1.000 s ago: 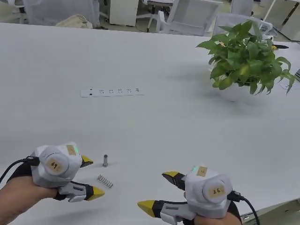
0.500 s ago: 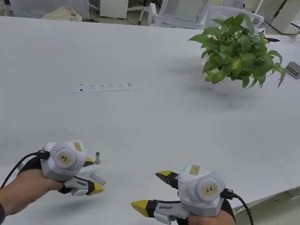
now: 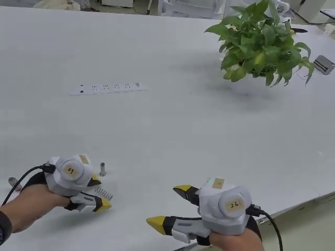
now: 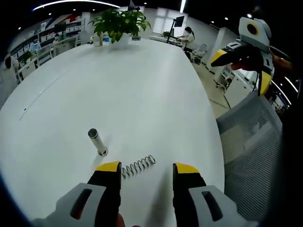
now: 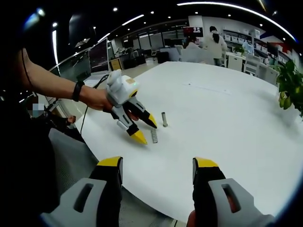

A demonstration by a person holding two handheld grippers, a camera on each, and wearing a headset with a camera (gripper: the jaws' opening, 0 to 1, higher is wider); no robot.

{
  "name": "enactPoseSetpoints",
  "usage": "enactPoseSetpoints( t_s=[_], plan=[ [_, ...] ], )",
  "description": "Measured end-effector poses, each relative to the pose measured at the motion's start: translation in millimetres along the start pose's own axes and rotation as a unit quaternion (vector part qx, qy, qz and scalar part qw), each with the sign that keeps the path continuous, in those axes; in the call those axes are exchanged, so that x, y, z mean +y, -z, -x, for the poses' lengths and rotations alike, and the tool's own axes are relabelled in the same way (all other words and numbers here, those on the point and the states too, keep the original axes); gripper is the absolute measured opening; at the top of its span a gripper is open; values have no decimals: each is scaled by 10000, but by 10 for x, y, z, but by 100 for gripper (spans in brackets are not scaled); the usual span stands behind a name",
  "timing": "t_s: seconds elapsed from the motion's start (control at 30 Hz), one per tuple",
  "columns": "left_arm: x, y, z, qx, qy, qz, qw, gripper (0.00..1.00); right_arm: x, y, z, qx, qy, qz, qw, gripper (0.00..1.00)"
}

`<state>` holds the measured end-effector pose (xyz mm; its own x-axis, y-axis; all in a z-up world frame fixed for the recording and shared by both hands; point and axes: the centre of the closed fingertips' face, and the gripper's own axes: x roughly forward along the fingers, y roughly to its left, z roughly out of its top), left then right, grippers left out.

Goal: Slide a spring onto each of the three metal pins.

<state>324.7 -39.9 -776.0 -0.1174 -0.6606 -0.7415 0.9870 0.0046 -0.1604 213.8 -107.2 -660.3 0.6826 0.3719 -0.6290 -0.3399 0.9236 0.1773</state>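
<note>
Metal spring [image 4: 138, 166], between parted left fingers [image 4: 108, 168]

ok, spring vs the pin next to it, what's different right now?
Pose: the pin stands upright on the table, while the spring lies flat on its side. Build: the pin is a solid grey cylinder, the spring an open wire coil. Place: the spring sits between the tips of the open fingers of the left gripper; the pin stands just beyond them, off to one side. Both are loose on the table, neither gripped.
</note>
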Motion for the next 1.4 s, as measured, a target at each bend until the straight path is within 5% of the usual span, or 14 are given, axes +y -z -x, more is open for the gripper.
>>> enactPoseSetpoints(
  t_s=[0.43, 0.6, 0.77, 0.87, 0.97, 1.1, 1.4],
  plan=[
    [-155, 234, -8, 229, -38, -57, 9997, 27, 35, 17, -42, 16, -57, -14, 10000, 57],
    [-199, 376, 46, 586, -218, -867, 9943, 20, 39, 14, -37, -14, -53, -18, 10000, 57],
    [-212, 434, 94, 655, -337, -915, 9931, 3, 64, 21, -49, -20, -79, -9, 10000, 56],
    [-269, 465, 108, 775, -382, -953, 9917, 3, 79, 17, -68, -31, -84, -5, 10000, 56],
    [-286, 496, 128, 806, -457, -834, 9922, 2, 108, -2, -86, -59, -117, 15, 9999, 56],
    [-318, 443, 222, 441, -601, -264, 9969, 2, 139, -24, -90, -96, -166, 49, 9998, 55],
    [-338, 445, 472, 306, -927, -153, 9951, 2, 128, -17, -67, -111, -198, 74, 9997, 56]
  ],
)
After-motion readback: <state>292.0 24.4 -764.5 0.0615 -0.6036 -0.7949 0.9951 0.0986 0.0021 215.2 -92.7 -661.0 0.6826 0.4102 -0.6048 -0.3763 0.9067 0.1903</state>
